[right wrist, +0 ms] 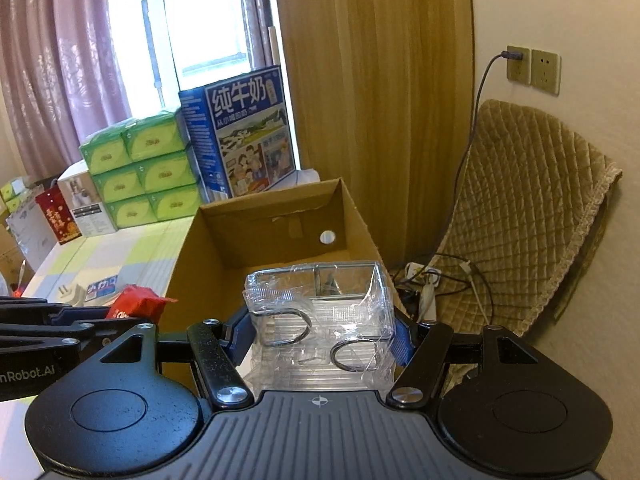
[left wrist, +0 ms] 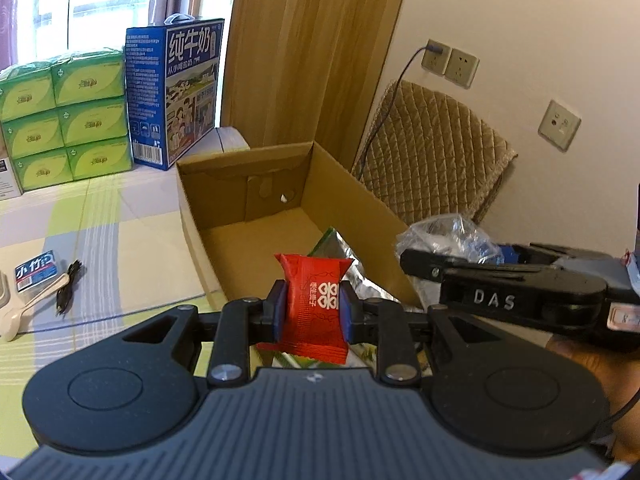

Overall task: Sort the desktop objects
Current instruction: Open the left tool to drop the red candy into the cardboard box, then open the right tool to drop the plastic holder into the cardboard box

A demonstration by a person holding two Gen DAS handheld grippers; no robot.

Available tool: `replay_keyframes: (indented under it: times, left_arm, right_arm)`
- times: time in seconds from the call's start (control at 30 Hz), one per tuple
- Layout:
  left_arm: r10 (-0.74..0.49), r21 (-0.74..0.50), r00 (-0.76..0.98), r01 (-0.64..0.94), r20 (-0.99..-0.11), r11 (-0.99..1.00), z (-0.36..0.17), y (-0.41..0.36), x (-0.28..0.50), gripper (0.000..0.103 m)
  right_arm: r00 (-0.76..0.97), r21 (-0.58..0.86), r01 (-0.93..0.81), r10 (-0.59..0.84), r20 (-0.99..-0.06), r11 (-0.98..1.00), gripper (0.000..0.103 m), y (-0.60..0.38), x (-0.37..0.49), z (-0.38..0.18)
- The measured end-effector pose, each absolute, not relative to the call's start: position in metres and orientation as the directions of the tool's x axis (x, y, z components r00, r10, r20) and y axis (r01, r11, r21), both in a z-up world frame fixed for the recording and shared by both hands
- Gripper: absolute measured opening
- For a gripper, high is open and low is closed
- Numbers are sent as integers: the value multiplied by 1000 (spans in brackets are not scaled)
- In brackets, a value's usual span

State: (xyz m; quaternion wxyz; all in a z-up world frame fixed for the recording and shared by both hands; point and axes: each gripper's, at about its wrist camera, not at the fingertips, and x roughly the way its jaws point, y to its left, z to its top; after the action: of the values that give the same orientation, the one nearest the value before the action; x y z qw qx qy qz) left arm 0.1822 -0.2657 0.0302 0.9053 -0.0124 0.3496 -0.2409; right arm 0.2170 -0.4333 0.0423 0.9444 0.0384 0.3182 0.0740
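My left gripper (left wrist: pixel 312 312) is shut on a red snack packet (left wrist: pixel 316 300) with white characters, held over the near end of an open cardboard box (left wrist: pixel 248 196). A green and silver foil wrapper (left wrist: pixel 340 252) lies inside the box just beyond the packet. My right gripper (right wrist: pixel 324 336) is shut on a clear crumpled plastic tray (right wrist: pixel 324 320) with two metal rings taped to it, above the same cardboard box (right wrist: pixel 280 216). In the left wrist view the right gripper (left wrist: pixel 416 258) shows at the right, carrying the clear plastic tray (left wrist: pixel 444 236). The red packet (right wrist: pixel 136 304) also shows at the left of the right wrist view.
On the checked tablecloth (left wrist: pixel 100 240) lie a blue-labelled pack (left wrist: pixel 36 272), a white spoon (left wrist: pixel 28 308) and a black cable (left wrist: pixel 68 284). Green tissue packs (left wrist: pixel 68 120) and a blue milk carton box (left wrist: pixel 176 92) stand at the back. A quilted chair (right wrist: pixel 520 220) is to the right.
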Motion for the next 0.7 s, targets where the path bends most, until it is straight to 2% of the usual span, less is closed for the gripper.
replay_keyframes:
  times: [0.07, 0.1, 0.7]
  left_arm:
    - [-444, -190, 646, 425, -622, 885, 27, -269, 187, 36]
    - [-443, -189, 641, 426, -627, 885, 24, -272, 188, 39]
    - [-397, -184, 658, 370, -640, 910, 17, -235, 168, 41]
  right_arm:
    - [785, 122, -113, 164, -598, 986, 63, -434, 221, 41]
    - [783, 122, -112, 163, -600, 986, 63, -434, 222, 40]
    - [767, 137, -129, 186, -614, 982, 63, -426, 223, 33]
